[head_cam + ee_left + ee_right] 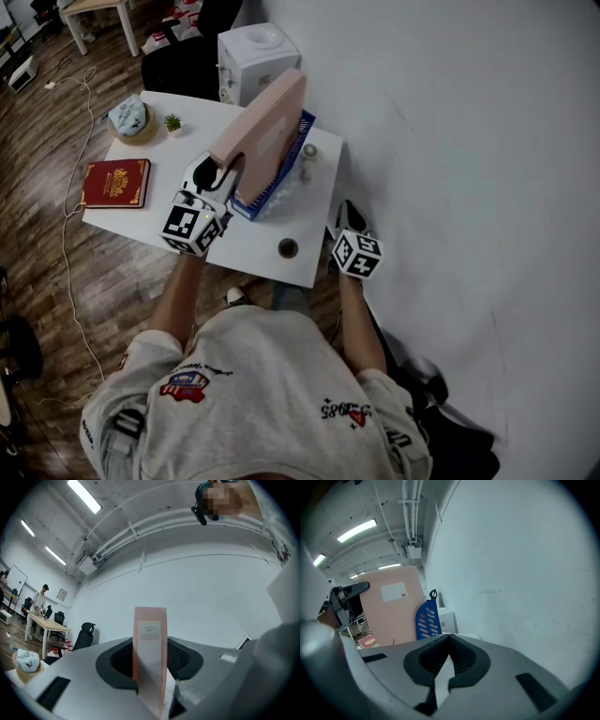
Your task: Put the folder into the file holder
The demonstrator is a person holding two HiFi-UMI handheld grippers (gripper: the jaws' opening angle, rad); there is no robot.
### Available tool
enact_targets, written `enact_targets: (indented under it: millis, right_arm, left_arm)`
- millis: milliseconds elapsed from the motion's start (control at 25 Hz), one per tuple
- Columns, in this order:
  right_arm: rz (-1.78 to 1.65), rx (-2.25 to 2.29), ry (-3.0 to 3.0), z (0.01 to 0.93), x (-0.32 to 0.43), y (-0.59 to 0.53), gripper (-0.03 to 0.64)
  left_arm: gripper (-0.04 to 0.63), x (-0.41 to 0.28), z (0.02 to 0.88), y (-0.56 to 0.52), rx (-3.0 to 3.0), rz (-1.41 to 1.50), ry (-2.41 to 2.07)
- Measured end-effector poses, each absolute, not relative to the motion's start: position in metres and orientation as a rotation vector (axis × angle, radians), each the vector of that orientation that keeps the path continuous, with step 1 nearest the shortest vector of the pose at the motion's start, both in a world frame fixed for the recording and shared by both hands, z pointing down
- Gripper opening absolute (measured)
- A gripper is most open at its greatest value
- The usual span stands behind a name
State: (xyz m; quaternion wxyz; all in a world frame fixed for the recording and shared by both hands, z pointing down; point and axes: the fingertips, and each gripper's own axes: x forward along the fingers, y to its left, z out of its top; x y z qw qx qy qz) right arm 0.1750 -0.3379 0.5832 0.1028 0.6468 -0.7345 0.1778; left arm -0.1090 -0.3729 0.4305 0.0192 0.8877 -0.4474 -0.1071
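Note:
The pink folder [267, 127] stands on edge and tilted, its lower part down at the blue file holder [281, 178] on the white table [253, 248]. My left gripper [225, 172] is shut on the folder's near end. In the left gripper view, the folder's labelled spine [150, 644] rises between the jaws of the left gripper [150, 667]. My right gripper [345, 214] hangs at the table's right edge, shut and holding nothing. In the right gripper view, the right gripper [449, 641] has its pads together, and the folder [389, 611] and file holder [426, 620] stand beyond them.
A red book [117, 183] lies at the table's left. A small plant [172, 123] and a bowl-like object [129, 117] sit at the back left. A small dark cup [288, 247] stands near the front edge. A white appliance [258, 56] stands behind the table, against the wall.

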Motion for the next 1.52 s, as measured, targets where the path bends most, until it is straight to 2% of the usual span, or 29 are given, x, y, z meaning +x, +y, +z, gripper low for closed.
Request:
enact_targets:
  millis: [1520]
  right_arm:
    - [0.532, 1.923, -2.149, 0.581, 0.192, -0.32, -0.006]
  left_arm:
    - [0.152, -0.093, 0.426, -0.368, 2.789, -0.287, -1.465]
